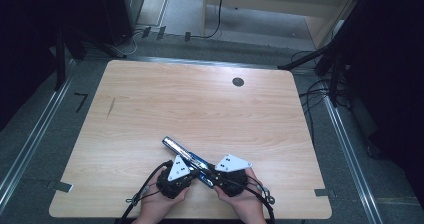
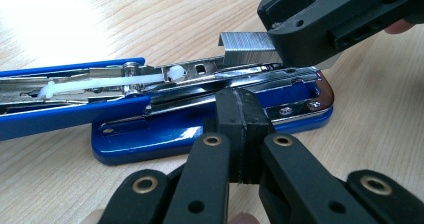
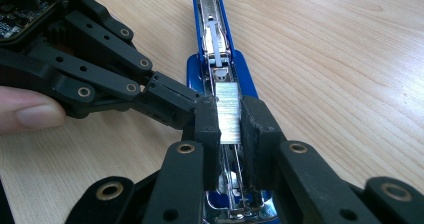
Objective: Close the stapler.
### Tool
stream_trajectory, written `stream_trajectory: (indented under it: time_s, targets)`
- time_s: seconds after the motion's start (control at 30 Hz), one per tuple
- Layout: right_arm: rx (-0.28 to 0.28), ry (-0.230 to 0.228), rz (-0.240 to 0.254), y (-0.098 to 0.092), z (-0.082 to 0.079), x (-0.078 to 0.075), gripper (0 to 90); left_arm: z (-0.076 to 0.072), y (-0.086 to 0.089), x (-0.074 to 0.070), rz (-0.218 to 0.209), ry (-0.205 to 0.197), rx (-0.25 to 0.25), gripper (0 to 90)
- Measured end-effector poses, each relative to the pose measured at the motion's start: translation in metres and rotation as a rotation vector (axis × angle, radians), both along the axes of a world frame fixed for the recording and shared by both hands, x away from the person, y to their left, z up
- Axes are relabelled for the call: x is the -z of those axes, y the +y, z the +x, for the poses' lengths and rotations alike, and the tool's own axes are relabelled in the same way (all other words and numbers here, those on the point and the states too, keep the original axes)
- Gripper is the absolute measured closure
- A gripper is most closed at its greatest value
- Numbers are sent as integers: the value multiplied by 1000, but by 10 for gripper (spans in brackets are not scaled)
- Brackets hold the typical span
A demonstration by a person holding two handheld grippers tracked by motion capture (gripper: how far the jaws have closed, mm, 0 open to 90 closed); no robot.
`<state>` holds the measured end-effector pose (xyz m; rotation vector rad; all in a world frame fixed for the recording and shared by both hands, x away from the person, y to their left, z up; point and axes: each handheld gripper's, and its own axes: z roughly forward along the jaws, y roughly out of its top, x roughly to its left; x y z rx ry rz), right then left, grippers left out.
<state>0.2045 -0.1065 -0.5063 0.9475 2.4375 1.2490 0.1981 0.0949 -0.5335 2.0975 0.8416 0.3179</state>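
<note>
High view: an opened blue-and-chrome metal stapler lies near the wooden desk's front edge.

Left gripper view: the left gripper, jaws together, presses its base.

Right gripper view: the right gripper clamps a silver staple strip over the channel. Loading seems underway; next, lower it squarely in.

a lab-like recording room: a lone wooden worktop on grey carpet floor, dark stands and loose cables around it, metal floor rails at both sides.
</note>
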Motion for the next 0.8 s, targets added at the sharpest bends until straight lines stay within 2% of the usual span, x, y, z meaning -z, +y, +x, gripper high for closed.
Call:
stream_trajectory:
  time_s: [0.8]
  targets:
    - [-21, 25, -46, -3, 4, 1, 800, 0, 0, 0, -2, 0, -1, 900]
